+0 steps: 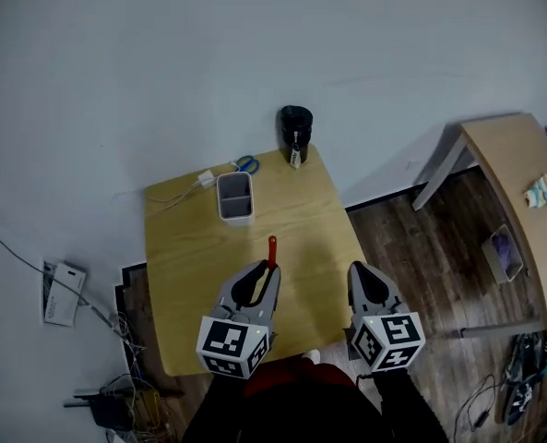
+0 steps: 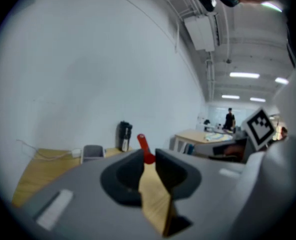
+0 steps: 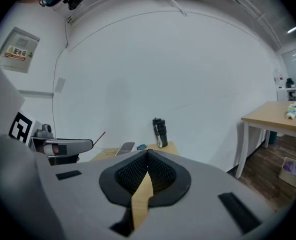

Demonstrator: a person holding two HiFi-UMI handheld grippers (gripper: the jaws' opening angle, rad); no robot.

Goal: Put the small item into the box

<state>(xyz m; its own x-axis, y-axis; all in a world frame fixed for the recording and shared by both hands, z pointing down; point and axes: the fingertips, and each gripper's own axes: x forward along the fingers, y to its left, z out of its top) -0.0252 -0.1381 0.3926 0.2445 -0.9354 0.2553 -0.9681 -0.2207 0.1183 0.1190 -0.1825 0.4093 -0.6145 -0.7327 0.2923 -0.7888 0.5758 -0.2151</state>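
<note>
**A:** Where's the small thing right now?

**B:** The box (image 1: 235, 212) is out toward the far side of the table (image 1: 190, 275). Nearer me and a bit right of it, the left gripper (image 1: 266, 273) is pinching the low end of the red item (image 1: 272, 248). The item pokes up and forward and isn't near the box yet.

**A:** Tips for the drop?

**B:** I'd carry it out and slightly left until the tip hangs over the opening. Then tilt it down inside, and only then let the jaws part. It's long and thin, so an early release could bounce it off the rim. Watch the cable (image 1: 205, 179) and scissors (image 1: 246, 163) just behind the box. The right gripper (image 1: 366, 275) is pressed together on nothing by the near right edge. I'd leave it parked.

**A:** Anything you can't see?

**B:** The gripped end is buried in the jaws, so I can't tell what the red thing is. I can't make out the box's inside either.
</note>
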